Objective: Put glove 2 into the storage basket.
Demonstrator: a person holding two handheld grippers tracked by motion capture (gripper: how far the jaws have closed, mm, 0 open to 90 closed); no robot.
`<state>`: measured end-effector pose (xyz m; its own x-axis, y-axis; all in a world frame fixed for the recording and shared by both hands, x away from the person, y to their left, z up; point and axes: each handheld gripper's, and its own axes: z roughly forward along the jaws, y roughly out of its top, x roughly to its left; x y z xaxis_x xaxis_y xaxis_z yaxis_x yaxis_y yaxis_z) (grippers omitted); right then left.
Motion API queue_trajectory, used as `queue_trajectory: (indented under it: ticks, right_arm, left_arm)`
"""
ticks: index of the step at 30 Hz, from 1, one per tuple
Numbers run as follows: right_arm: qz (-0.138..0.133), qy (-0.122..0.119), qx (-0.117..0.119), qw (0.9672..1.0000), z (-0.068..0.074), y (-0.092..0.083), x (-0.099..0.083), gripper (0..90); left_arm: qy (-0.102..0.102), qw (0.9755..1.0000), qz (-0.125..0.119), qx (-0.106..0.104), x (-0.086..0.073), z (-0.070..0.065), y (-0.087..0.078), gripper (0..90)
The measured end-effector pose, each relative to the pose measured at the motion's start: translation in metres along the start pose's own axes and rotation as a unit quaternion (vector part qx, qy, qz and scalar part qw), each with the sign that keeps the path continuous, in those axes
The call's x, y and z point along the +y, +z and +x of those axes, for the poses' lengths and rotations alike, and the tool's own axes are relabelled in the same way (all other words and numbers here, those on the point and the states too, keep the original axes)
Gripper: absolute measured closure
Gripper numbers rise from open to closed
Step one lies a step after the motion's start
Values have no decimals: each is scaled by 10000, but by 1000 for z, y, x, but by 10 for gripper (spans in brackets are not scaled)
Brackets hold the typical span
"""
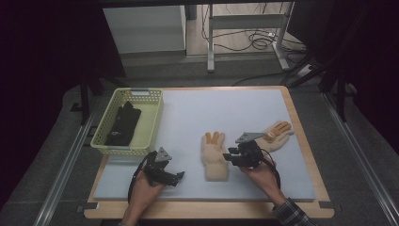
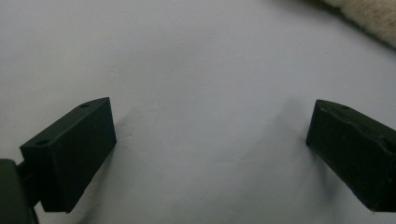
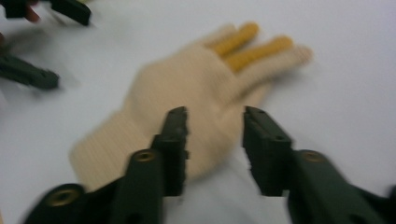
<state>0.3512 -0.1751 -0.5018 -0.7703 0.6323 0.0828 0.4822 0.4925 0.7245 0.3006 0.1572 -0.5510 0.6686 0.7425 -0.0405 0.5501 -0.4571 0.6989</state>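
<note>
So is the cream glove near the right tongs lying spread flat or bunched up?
Spread flat: the cream glove lies palm-down on the mat, fingers extended, cuff unfolded.

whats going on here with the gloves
A person works at a table with a gripper in each hand. The right gripper is over the near cream glove, jaws apart and nothing held. The left gripper sits open above bare mat. A second cream glove lies further right, and black gloves are in the basket.

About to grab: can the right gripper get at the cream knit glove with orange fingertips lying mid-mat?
Probably yes. The right gripper hovers at the cream knit glove's edge, jaws apart, nothing between them and the glove.
</note>
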Motion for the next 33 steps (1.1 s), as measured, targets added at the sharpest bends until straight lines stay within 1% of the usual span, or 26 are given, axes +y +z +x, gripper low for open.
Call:
queue_trajectory:
  ticks: [3,5,11,15,17,18,19,25,29,33]
  right_arm:
    - [77,-13,-8,10000,-2,-2,-11,756]
    - [118,-52,18,9999,0,-1,-17,777]
    - [249,-205,126,9994,12,6,-25,781]
    - [255,-283,233,9990,21,11,-26,780]
    - [255,-402,132,9988,23,11,-24,760]
    - [243,-412,87,9988,22,10,-23,748]
    - [222,-416,62,9989,20,9,-22,738]
    - [96,-113,-52,9999,3,1,-21,688]
    - [50,14,-194,9998,-9,-6,-21,661]
    - [1,102,-397,9992,-22,-15,-19,637]
  left_arm:
    - [1,10000,-1,0,0,0,0,17]
    - [1,10000,0,1,0,0,0,17]
    - [1,10000,-3,1,0,0,0,17]
    - [0,10000,-5,1,0,0,0,17]
    - [0,10000,-5,2,0,0,0,17]
    - [0,10000,-5,2,0,0,0,17]
    - [0,10000,-5,2,0,0,0,18]
    - [1,10000,-2,1,0,0,0,18]
    - [0,10000,-3,1,0,0,0,18]
    - [-2,10000,-2,1,0,0,0,18]
